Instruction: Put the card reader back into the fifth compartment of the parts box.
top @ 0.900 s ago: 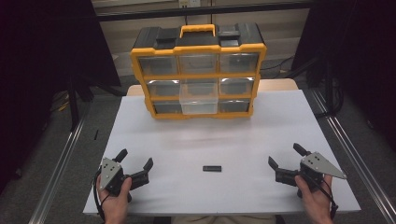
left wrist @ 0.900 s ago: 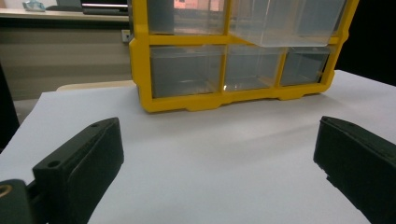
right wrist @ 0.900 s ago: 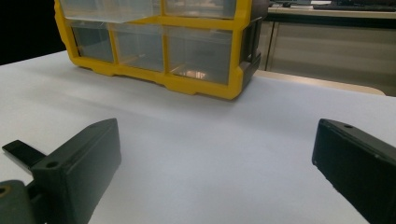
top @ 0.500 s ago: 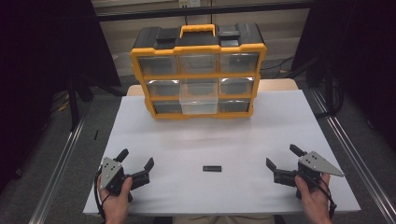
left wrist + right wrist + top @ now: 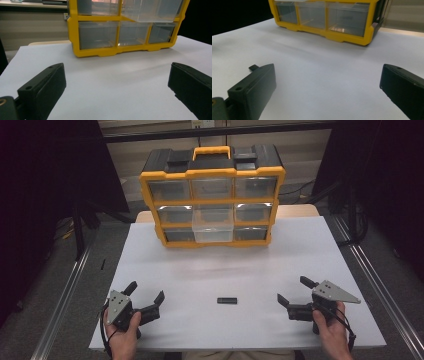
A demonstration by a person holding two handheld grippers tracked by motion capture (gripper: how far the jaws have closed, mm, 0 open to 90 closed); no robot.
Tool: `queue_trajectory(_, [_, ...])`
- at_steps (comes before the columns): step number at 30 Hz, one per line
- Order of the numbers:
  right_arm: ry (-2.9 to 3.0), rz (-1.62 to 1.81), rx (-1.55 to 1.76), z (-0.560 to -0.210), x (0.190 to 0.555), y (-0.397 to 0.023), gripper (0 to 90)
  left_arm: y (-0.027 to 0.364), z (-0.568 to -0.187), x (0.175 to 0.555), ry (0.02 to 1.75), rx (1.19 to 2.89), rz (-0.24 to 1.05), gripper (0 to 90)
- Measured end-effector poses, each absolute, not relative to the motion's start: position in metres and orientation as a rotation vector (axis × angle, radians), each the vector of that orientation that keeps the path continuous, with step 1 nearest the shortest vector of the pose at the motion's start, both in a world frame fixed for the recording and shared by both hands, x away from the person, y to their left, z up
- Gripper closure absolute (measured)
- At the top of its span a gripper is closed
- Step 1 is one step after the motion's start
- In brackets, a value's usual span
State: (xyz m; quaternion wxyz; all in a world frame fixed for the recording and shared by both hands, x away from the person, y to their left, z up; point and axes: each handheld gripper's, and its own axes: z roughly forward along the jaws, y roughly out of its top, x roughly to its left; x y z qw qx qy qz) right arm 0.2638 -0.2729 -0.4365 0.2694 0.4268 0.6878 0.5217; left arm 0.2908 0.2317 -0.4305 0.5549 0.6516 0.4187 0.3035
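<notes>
Small black bar (image 5: 227, 300) – flat, rectangular, on white table (image 5: 240, 270), btwn left gripper (image 5: 146, 296) & right gripper (image 5: 295, 290) – both released.

Small bar (image 5: 227, 300) before drawer cabinet (image 5: 212, 195)

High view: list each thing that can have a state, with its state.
Organizer: upright at the table's far edge.
Middle drawer: pulled partly out; the other drawers look shut.
Small black part: lying flat, untouched.
Left gripper: open, empty.
Right gripper: open, empty.
</notes>
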Motion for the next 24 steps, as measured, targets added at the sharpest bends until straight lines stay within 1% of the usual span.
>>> queue_trajectory(2, [1.896, 1.418, 1.157, -0.436, 0.265, -0.271, 0.3, 0.233, -0.43, 0.291, 0.985, 1.53, 0.7, 1.7])
queue_trajectory(18, [2.079, 1.434, 1.145, -0.435, 0.278, -0.255, 0.5, 0.229, -0.431, 0.291, 0.974, 1.549, 0.698, 1.7])
queue_trajectory(23, [2.107, 1.452, 1.134, -0.431, 0.286, -0.249, 0.8, 0.229, -0.431, 0.291, 0.977, 1.555, 0.699, 1.6])
queue_trajectory(24, [2.132, 1.451, 1.111, -0.425, 0.29, -0.246, 0.9, 0.229, -0.431, 0.291, 0.978, 1.556, 0.7, 1.6])
